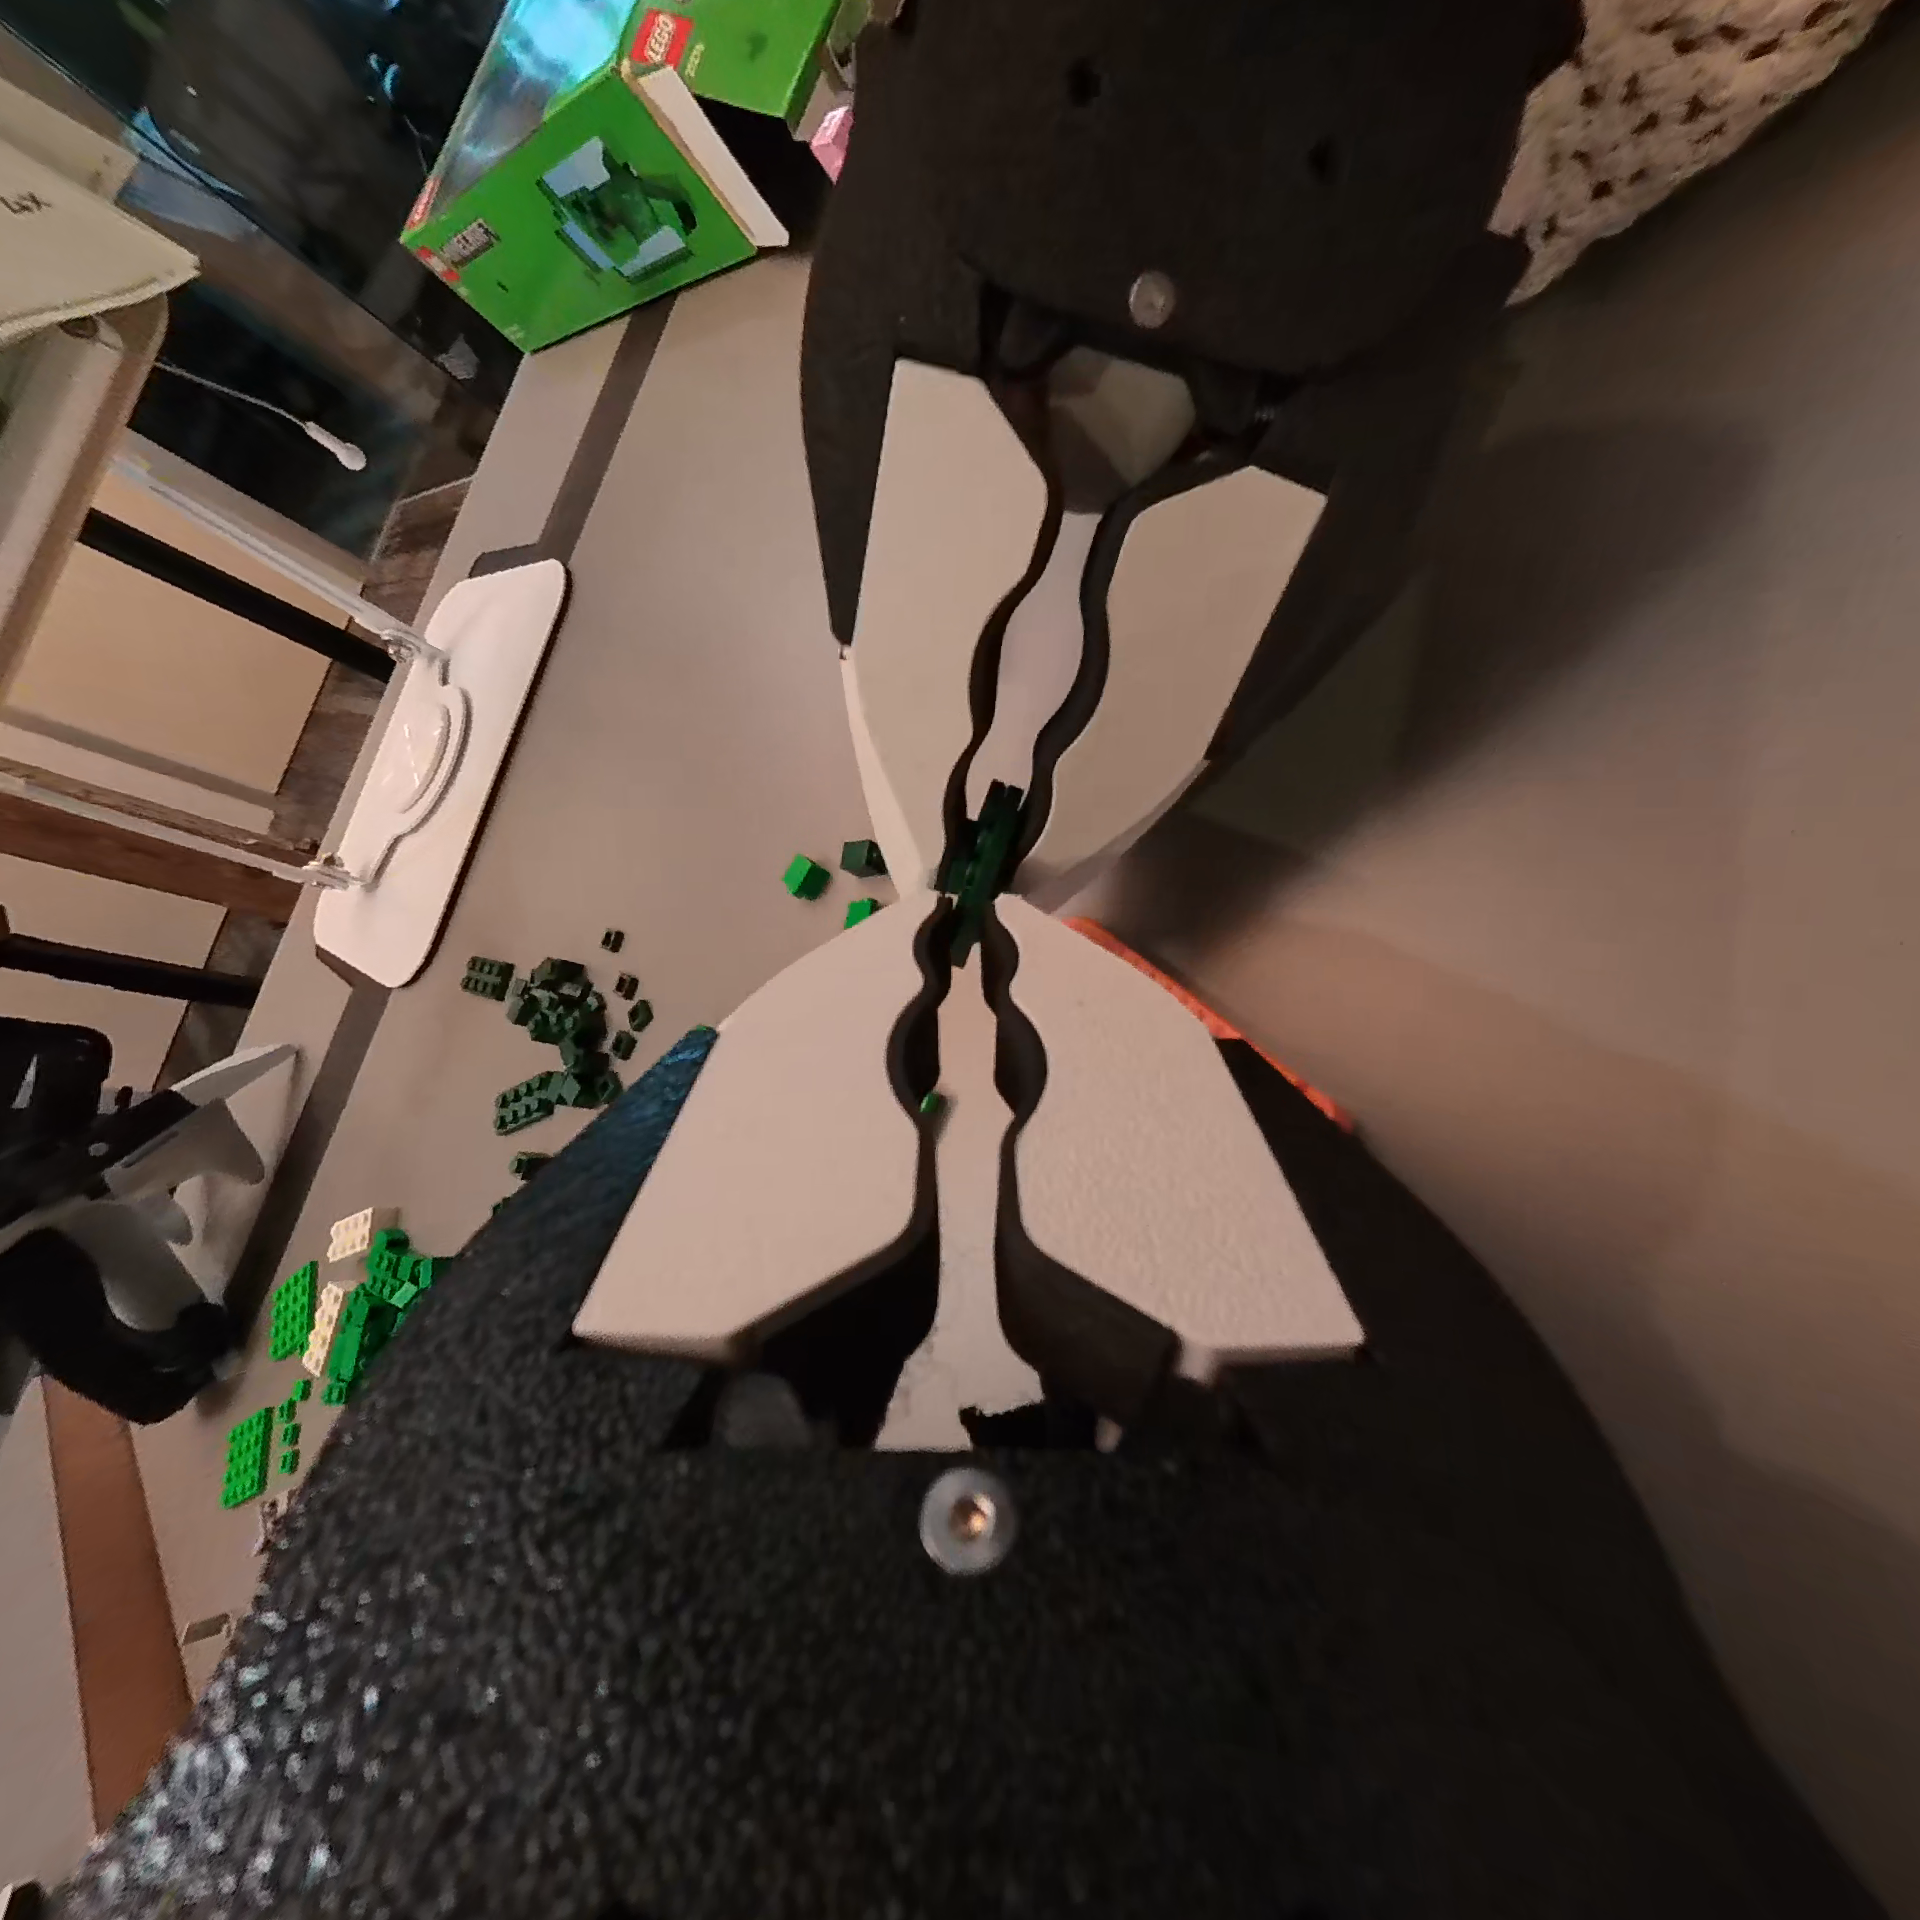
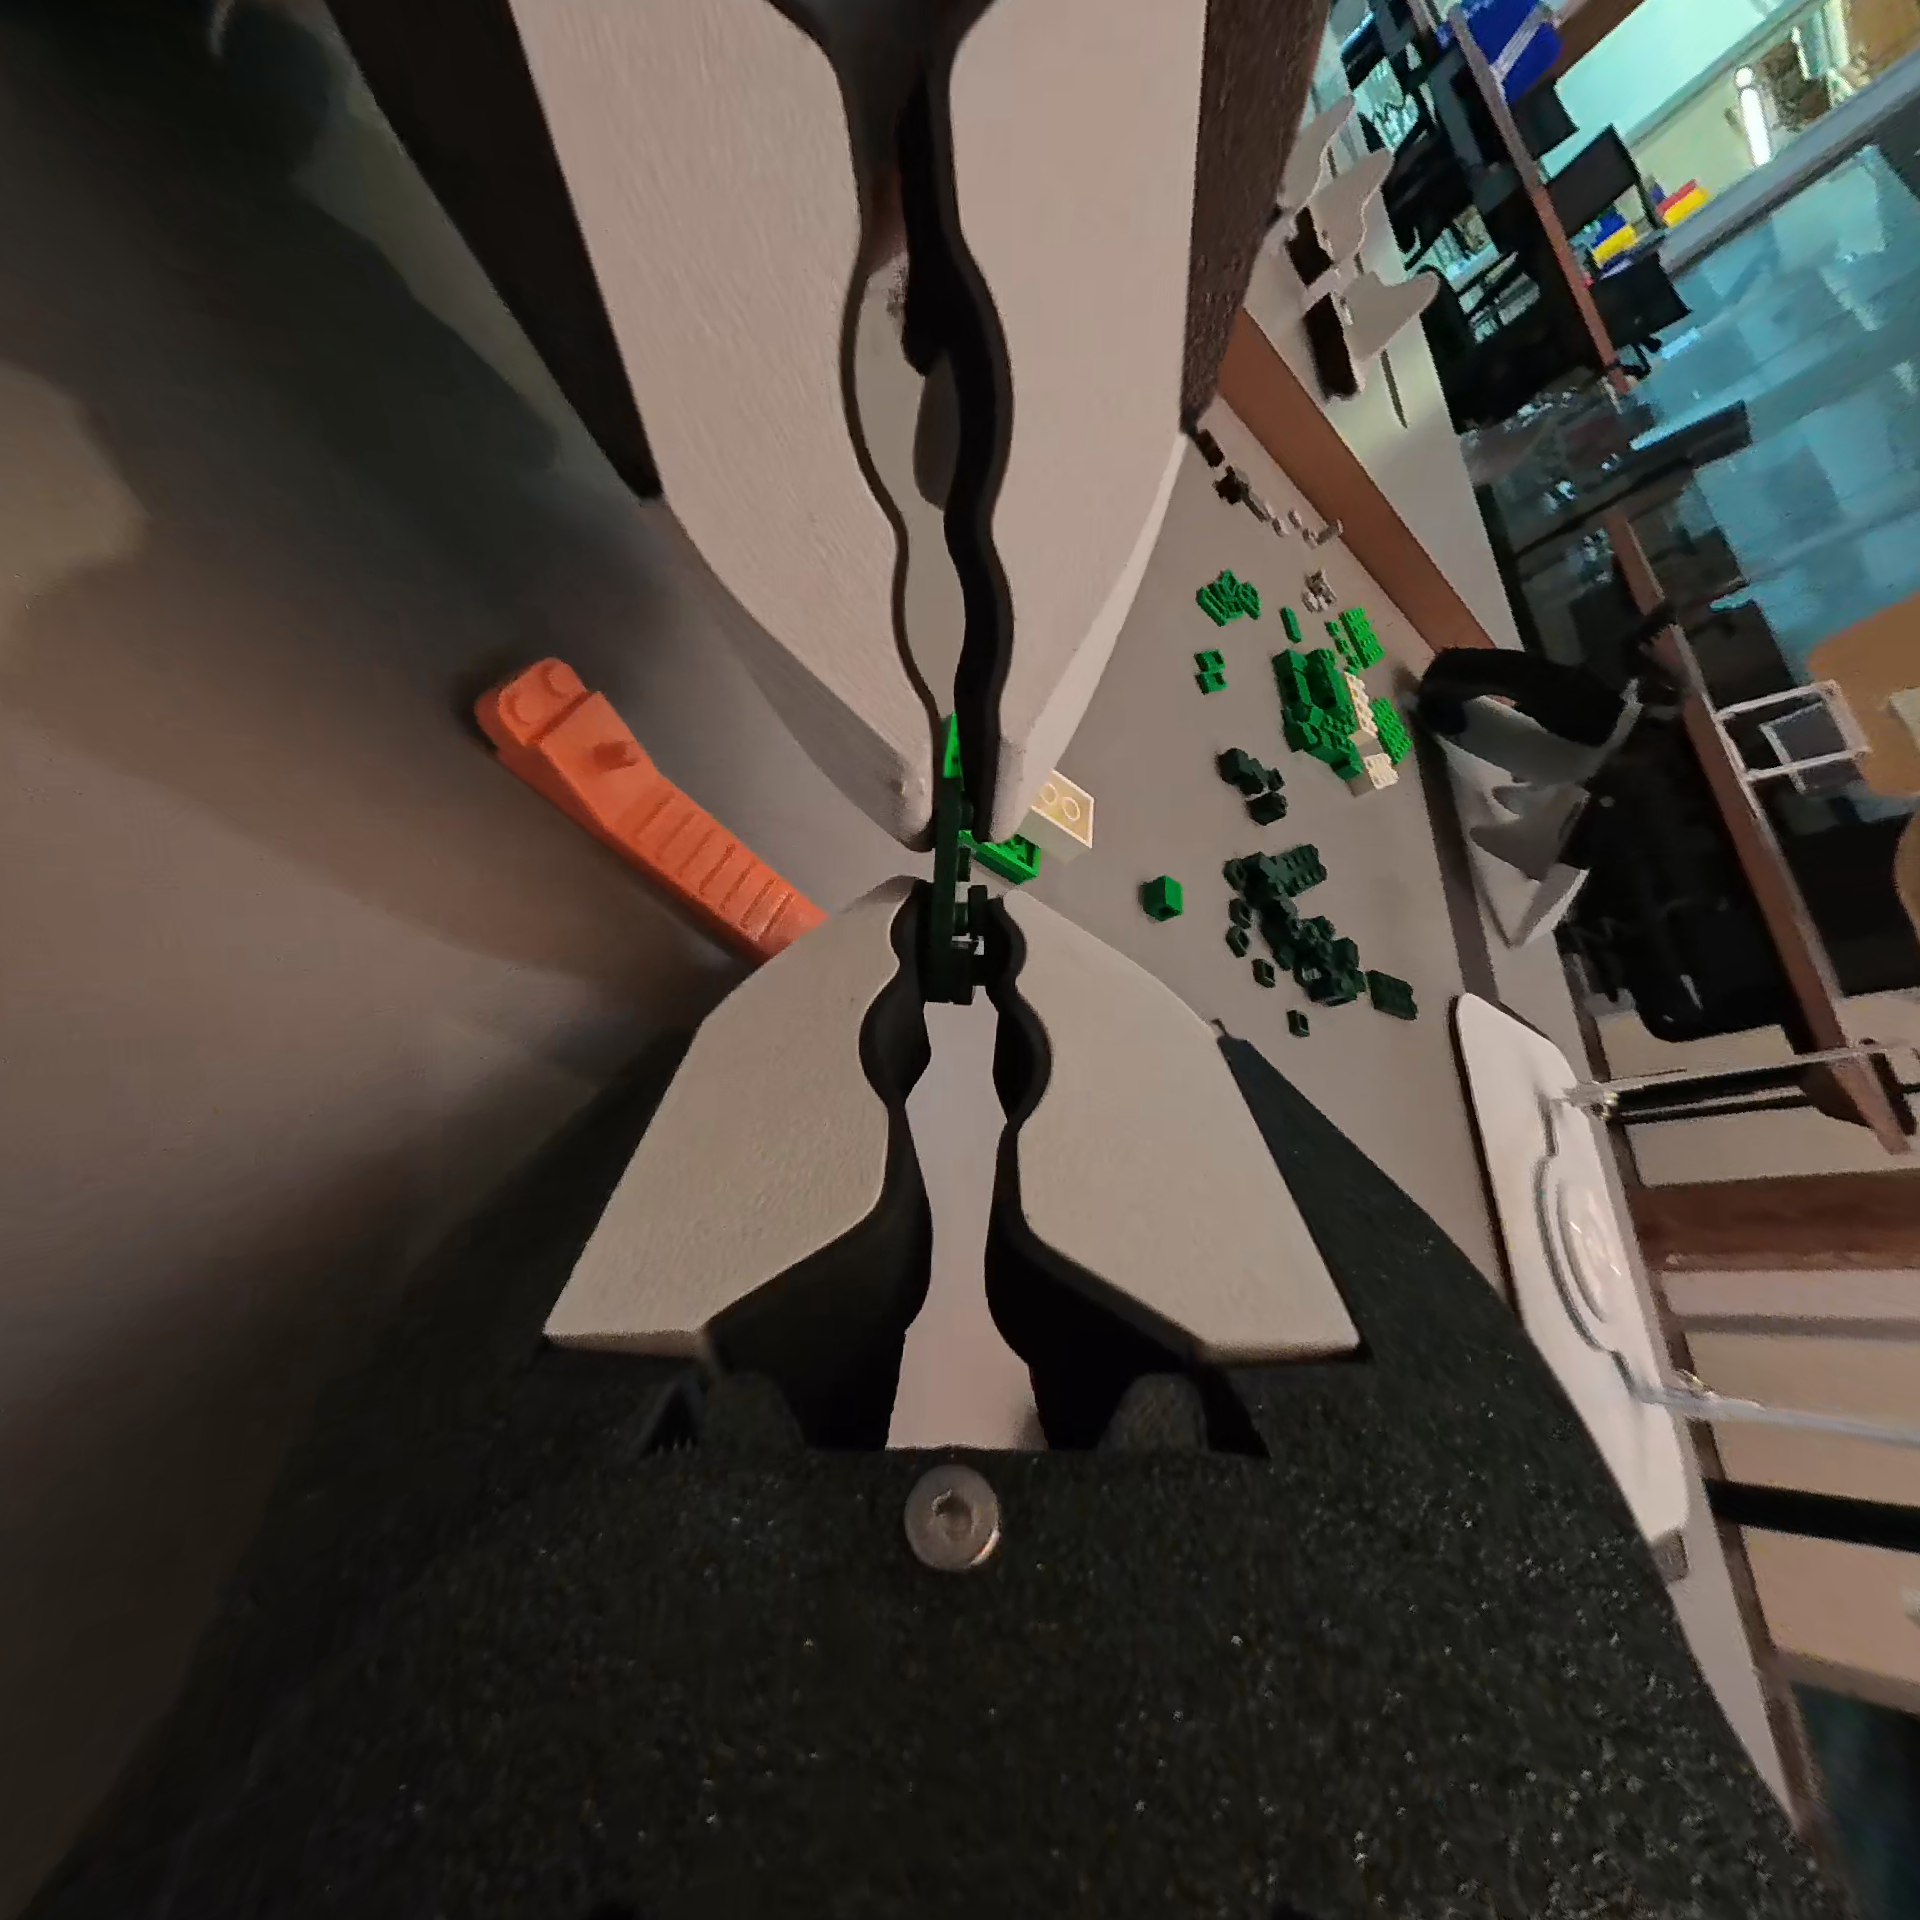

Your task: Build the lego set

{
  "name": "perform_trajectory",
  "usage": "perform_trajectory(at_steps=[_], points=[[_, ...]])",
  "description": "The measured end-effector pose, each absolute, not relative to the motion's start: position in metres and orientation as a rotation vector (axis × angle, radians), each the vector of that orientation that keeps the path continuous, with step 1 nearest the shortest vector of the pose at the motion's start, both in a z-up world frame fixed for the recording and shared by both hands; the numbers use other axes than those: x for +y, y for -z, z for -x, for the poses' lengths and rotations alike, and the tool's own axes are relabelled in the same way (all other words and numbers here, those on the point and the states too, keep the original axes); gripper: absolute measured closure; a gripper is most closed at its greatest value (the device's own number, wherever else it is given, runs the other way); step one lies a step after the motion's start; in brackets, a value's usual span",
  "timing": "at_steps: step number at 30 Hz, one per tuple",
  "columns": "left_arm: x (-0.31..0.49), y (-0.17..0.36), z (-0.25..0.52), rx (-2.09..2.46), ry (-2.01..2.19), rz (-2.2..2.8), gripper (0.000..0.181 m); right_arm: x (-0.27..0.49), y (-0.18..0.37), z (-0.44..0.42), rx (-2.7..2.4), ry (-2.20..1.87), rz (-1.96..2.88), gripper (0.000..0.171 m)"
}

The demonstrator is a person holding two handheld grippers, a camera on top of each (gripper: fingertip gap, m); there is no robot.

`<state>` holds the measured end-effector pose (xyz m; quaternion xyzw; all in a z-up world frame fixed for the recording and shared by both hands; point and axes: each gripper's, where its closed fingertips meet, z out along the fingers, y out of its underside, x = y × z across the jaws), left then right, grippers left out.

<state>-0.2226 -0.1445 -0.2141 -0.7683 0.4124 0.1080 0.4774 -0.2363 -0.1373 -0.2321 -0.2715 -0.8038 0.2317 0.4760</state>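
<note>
While the two white-fingered grippers meet tip to tip above the grey tabletop [image 1: 675, 644], each is clamped on the same small assembly of dark green lego plates [image 1: 982, 852]. Seen from the left wrist, the left gripper [image 1: 961, 935] pinches the near end of that assembly, and the right gripper [image 1: 987, 800] reaches in from the far side and pinches the other end. Seen from the right wrist, the right gripper [image 2: 951, 940] holds the plates edge-on, and the left gripper [image 2: 961, 790] closes on them from above, with a bright green piece showing at its tips.

Just behind the meeting point lies an orange plastic brick separator [image 2: 644, 800] flat on the table. A cream two-stud brick [image 2: 1065, 816] and a loose bright green cube [image 2: 1162, 897] sit near the tips. Farther out are a heap of dark green bricks [image 2: 1299, 935] and a heap of bright green and white bricks [image 2: 1335, 707]. A white rounded pad [image 1: 447, 769] lies beyond them, and a green cardboard lego box [image 1: 582, 208] stands at the table's far end.
</note>
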Motion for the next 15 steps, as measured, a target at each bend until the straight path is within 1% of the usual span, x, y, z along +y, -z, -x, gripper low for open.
perform_trajectory(at_steps=[7,12,15], points=[[-0.147,0.209,0.218,0.995,-0.173,1.840,0.177,-0.142,0.225,0.231,-1.957,-0.646,0.585,0.163],[-0.147,0.201,0.216,0.973,-0.153,1.797,0.177,-0.145,0.216,0.230,-1.900,-0.756,0.611,0.163],[-0.147,0.202,0.217,0.957,-0.146,1.810,0.176,-0.144,0.218,0.231,-1.903,-0.748,0.620,0.163]])
